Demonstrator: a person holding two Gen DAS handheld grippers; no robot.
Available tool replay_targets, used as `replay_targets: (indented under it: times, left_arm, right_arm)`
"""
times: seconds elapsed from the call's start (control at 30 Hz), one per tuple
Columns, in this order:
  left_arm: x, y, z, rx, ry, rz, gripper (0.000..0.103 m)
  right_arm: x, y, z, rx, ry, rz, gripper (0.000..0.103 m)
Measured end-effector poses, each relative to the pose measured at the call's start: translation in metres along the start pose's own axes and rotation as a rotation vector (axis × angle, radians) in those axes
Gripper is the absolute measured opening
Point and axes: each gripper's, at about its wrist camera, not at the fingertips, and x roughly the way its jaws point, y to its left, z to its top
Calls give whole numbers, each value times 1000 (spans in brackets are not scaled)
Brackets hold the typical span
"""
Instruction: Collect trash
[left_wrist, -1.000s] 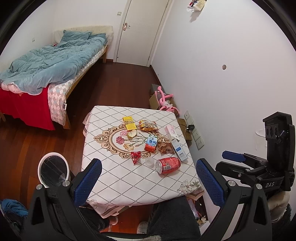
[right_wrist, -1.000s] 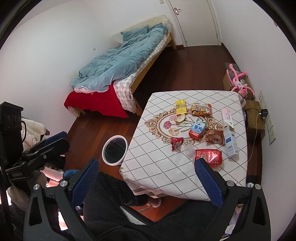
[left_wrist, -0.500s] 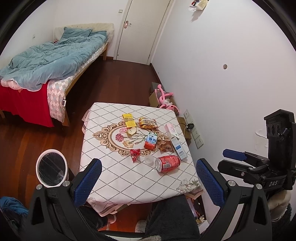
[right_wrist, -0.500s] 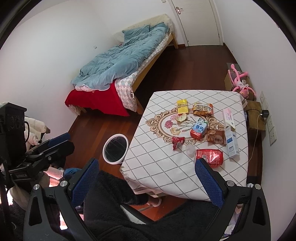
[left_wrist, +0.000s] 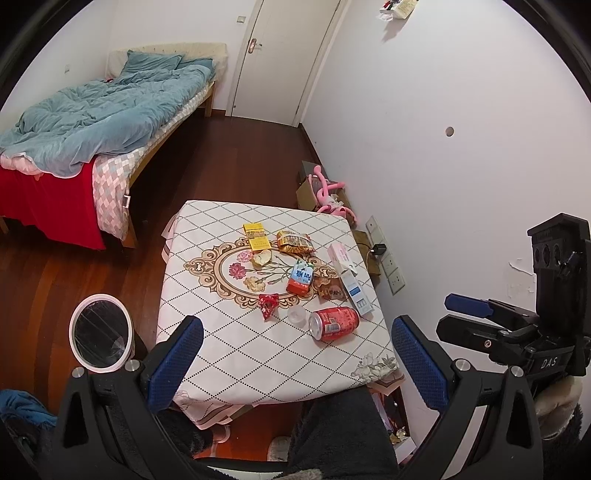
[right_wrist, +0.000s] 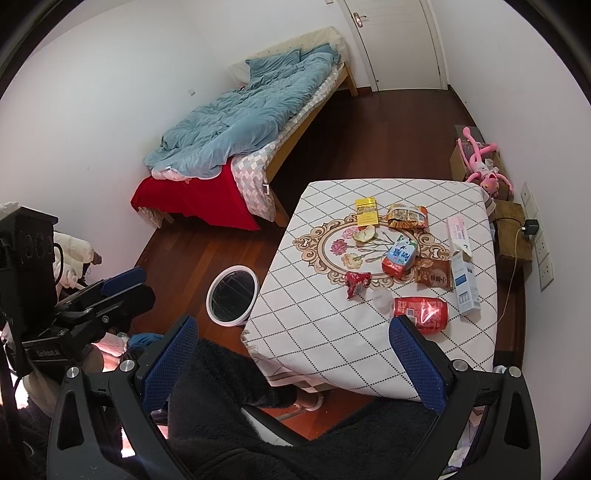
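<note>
A small table (left_wrist: 229, 350) with a diamond-patterned cloth holds trash: a red can (left_wrist: 334, 323) on its side, a red wrapper (left_wrist: 268, 303), a clear cup (left_wrist: 296, 316), a blue and red carton (left_wrist: 301, 276), a brown packet (left_wrist: 331, 288), a white and blue box (left_wrist: 349, 278), a snack bag (left_wrist: 294, 242), yellow packs (left_wrist: 255, 237) and a fruit piece (left_wrist: 261, 257). The same things show in the right wrist view, with the can (right_wrist: 421, 310) nearest. My left gripper (left_wrist: 295, 365) is open and empty, high above the table's near edge. My right gripper (right_wrist: 291, 369) is open and empty.
A white-rimmed bin (left_wrist: 100, 336) lined with a black bag stands on the wooden floor left of the table. A bed (left_wrist: 92, 122) is at the back left, a door (left_wrist: 280, 55) behind. A pink toy (left_wrist: 327, 194) and wall sockets (left_wrist: 388, 258) are on the right.
Both grippers have shifted slightly, so the table sits a little lower and nearer in both views. Nothing on the table has moved. Both stay open.
</note>
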Motion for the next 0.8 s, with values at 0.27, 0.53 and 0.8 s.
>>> replay_targets:
  times: [0.27, 0.53, 0.8]
  left_arm:
    - [0, 0, 0, -1, 2, -7, 103]
    - [1, -2, -1, 3, 4, -8, 103]
    - [2, -1, -2, -1, 8, -8, 103]
  right_arm:
    - [1, 3, 1, -2, -1, 4, 103]
    - [1, 3, 2, -3, -1, 5, 103]
    - [2, 4, 6, -2, 2, 10, 103]
